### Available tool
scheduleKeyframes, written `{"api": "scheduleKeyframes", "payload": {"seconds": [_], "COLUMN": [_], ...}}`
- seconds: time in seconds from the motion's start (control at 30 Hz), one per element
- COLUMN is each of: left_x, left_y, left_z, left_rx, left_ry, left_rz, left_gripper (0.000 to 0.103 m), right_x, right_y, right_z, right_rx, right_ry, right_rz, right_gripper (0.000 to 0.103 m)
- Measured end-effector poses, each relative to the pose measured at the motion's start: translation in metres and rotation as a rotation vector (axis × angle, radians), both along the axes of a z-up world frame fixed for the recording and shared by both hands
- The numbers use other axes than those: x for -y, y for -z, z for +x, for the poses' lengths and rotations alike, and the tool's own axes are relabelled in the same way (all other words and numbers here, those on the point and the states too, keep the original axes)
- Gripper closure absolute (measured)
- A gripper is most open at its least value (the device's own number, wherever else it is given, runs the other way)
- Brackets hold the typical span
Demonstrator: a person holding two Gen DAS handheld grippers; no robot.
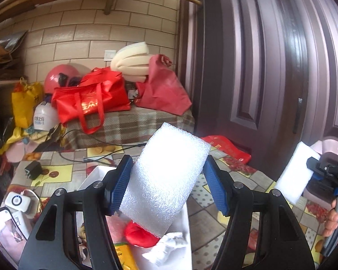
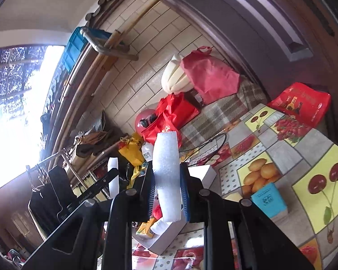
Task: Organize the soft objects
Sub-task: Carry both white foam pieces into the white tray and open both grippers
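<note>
White foam block [image 1: 169, 177] between hand-held gripper [image 1: 167, 183] pads

Cluttered home storeroom: fruit-print tablecloth [image 2: 281, 157], shopping bags [image 1: 92, 99], helmet [image 1: 54, 81], tiled wall [image 1: 78, 33].

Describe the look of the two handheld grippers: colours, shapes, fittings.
The left gripper has two angular black plastic arms with triangular cut-outs and round silver pivot bolts, ending in blue ribbed rubber pads. The right gripper is built the same: black arms, silver bolts, blue ribbed pads. Seen from the left wrist, it sits on a black body with blue trim and a grey handle. No sleeve shows.
</note>
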State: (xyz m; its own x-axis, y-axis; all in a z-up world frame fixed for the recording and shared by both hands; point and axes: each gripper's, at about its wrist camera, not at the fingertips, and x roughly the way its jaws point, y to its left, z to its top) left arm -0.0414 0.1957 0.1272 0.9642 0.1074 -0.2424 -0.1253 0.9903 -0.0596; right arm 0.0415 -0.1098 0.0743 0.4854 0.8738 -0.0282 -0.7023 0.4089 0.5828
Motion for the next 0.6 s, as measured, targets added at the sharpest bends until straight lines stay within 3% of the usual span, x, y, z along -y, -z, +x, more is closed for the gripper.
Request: {"api": "scheduleKeyframes", "payload": {"seconds": [0.23, 0.6], "left_x": [-0.014, -0.063], "left_y": [0.011, 0.027], "left_z": [0.005, 0.005], "left_rx": [-0.022, -0.043], "left_ry": [-0.027, -0.109], "left_rz": [-0.031, -0.167], "left_gripper": [0.038, 0.038], "right_x": [-0.030, -0.094], "right_y": [-0.014, -0.028], "right_z": [0.001, 0.003], "right_rx": [0.028, 0.057], "right_ry": [-0.031, -0.109], "right_rz": [-0.056, -0.177], "right_gripper": [0.084, 0.084]}}
